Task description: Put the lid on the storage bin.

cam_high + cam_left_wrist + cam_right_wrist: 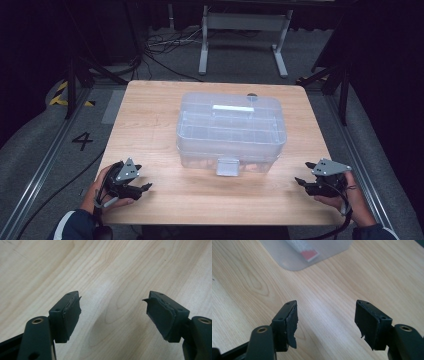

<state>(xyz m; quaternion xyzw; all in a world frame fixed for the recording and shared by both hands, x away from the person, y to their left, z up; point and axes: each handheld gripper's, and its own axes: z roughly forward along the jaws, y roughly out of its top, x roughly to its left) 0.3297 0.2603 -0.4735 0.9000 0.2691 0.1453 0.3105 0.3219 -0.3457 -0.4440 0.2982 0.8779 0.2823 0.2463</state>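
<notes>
- High view: a clear, lidded plastic storage box point(231, 131) with rounded corners stands in the middle of the pale wooden table point(150, 125), its lid shut, a white handle strip along the top and a small translucent latch tab hanging at its near side.
- Left gripper point(144, 188), black with a grey three-cornered plate on top, sits in the person's left hand point(102, 189) at the near left corner of the table, well apart from the box and pointing toward the table's middle.
- Right gripper point(300, 181), built alike, is held in the right hand point(350, 195) at the near right edge, also well apart from the box and aimed inward.
- Left gripper view: the two black jaws stand wide apart over bare wood grain, nothing between them; the rubber pads point(72, 312) are frayed at their edges.
- Right gripper view: the jaws are likewise spread with nothing between them, pads point(292, 325) chipped along the lower edge; a rounded corner of the clear box point(294, 257) shows at the top, with a red-and-white piece point(308, 252) seen through its wall.
- Neither gripper touches the box.
- Grey carpeted floor, a white table frame and loose cables lie beyond the far edge of the table.
</notes>
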